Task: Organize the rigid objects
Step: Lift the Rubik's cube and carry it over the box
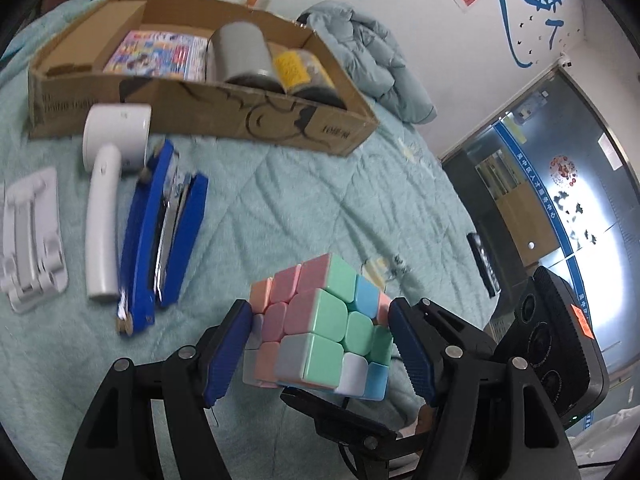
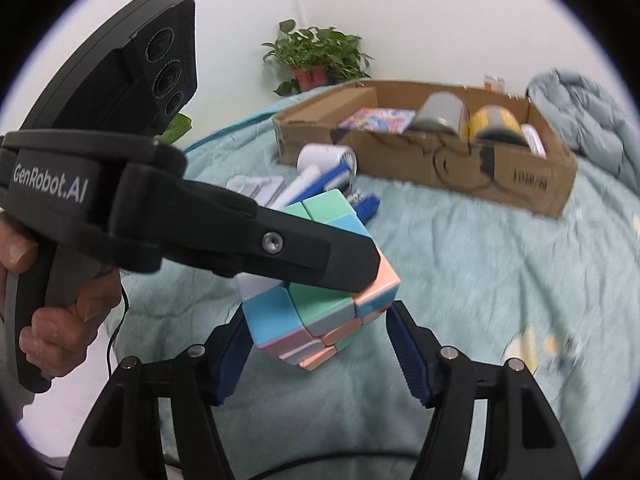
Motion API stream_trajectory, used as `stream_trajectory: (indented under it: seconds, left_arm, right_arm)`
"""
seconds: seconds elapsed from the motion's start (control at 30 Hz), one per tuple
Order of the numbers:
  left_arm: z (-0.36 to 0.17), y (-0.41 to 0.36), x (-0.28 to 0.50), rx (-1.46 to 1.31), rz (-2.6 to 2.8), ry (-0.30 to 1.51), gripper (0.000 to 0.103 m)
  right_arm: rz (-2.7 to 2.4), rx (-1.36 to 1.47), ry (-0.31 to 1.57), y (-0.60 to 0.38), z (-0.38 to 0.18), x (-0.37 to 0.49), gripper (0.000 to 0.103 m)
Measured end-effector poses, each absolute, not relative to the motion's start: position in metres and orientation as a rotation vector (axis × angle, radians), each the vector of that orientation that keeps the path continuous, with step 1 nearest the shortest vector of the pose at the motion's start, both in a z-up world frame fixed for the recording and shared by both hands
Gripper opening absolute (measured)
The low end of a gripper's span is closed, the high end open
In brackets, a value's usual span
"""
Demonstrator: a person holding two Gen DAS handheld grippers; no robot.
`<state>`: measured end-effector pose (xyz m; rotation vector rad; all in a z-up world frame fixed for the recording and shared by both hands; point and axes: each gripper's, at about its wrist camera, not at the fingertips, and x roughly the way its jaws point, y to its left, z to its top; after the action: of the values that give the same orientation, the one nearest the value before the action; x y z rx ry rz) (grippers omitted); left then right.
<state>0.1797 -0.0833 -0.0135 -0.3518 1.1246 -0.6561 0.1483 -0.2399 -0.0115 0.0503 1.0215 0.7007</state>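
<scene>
I am working over the teal quilt (image 1: 304,200), which is lying mostly bare between me and the cardboard box (image 1: 224,108) at its far side. The box is holding a colourful booklet (image 1: 160,54), a grey can (image 1: 240,52) and a yellow jar (image 1: 298,70). My left gripper (image 1: 320,344) is clamping the pastel cube (image 1: 320,328) above the quilt. My right gripper (image 2: 320,344) is flanking the cube's lower corner; I cannot tell whether its pads are touching.
</scene>
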Motion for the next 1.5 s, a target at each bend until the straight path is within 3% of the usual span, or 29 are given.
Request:
stream_trajectory:
  seconds: [0.57, 1.23, 1.43, 1.5]
  left_arm:
    - [0.062, -0.008, 0.295, -0.418, -0.517, 0.908, 0.068]
    - [0.027, 0.025, 0.387, -0.451, -0.377, 0.904, 0.066]
    - [0.011, 0.029, 0.389, -0.466, -0.358, 0.919, 0.064]
    - [0.008, 0.032, 0.388, -0.484, -0.380, 0.928, 0.059]
  right_arm:
    - [0.862, -0.068, 0.920, -0.179, 0.022, 0.281, 0.065]
    - [0.927, -0.088, 1.079, -0.125, -0.009, 0.365, 0.065]
    - [0.937, -0.130, 1.119, -0.116, -0.025, 0.368, 0.065]
    - [0.933, -0.115, 1.127, -0.119, -0.026, 0.369, 0.065]
